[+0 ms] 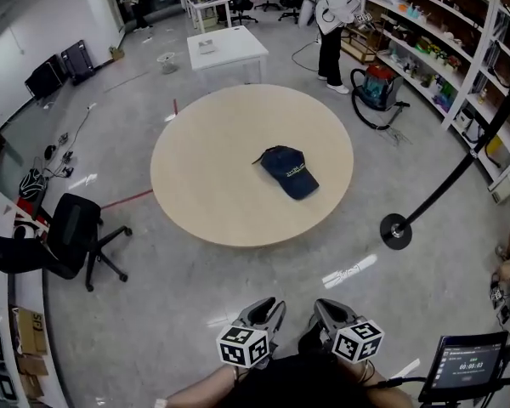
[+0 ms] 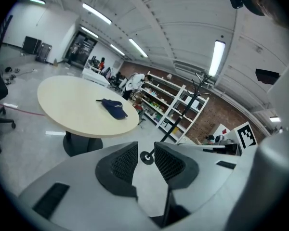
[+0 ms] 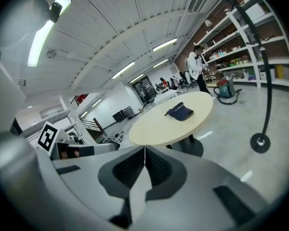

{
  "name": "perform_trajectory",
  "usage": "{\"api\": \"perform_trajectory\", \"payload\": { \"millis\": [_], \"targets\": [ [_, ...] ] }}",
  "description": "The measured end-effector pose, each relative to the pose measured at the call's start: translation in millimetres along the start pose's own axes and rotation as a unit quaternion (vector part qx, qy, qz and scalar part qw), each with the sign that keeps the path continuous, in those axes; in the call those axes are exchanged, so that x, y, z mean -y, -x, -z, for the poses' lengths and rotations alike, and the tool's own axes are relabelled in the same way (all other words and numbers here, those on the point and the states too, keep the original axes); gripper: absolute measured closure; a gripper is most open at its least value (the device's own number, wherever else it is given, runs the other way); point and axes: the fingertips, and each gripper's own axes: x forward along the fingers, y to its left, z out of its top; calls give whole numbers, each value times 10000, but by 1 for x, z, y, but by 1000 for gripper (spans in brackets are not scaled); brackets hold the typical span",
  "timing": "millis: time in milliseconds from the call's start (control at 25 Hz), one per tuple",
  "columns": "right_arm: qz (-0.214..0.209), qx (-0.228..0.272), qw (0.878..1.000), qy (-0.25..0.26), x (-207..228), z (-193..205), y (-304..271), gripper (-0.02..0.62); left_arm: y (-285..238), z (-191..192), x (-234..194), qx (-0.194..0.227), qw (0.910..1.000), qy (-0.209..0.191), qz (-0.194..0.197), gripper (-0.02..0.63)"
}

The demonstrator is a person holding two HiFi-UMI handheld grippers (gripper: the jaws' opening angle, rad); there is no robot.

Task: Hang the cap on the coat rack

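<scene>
A dark blue cap (image 1: 289, 171) lies on the round beige table (image 1: 204, 185), a little right of its middle; the cap (image 2: 112, 108) also shows in the left gripper view and the cap (image 3: 179, 111) in the right gripper view. A black coat rack (image 1: 459, 177) leans up from a round base on the floor to the table's right. My left gripper (image 1: 270, 308) is held low, well short of the table, jaws open and empty. Beside it my right gripper (image 1: 321, 307) is shut with nothing between its jaws.
A black office chair (image 1: 72, 236) stands left of the table. A small white table (image 1: 227, 48) and a person (image 1: 331, 24) are beyond it. Shelving (image 1: 459, 66) and a vacuum cleaner (image 1: 376, 87) line the right side. A screen on a stand (image 1: 467, 365) is at bottom right.
</scene>
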Motion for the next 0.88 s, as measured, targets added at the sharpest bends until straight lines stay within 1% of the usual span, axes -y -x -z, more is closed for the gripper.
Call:
{"api": "perform_trajectory", "payload": {
  "millis": [160,360,480,560,720,880],
  "targets": [
    [-192,96,9998,57,33,-36,-11,591,-35,-21,8,83,9998,-108,-123,495],
    [-279,309,9991,-78,86,-81,-4,591,-85,-45,39,128,9991,-353,-205,495],
    [-384,346,9986,-116,115,-101,1,591,-116,-59,59,212,9992,-297,-188,495],
    [-443,342,9984,-124,129,-108,3,591,-130,-62,68,218,9993,-270,-145,495],
    [-495,325,9981,-180,144,-105,3,591,-143,-56,74,157,9991,-357,-172,495],
    [-498,353,9979,-202,147,-100,2,591,-142,-54,74,184,9989,-405,-131,494]
  ]
}}
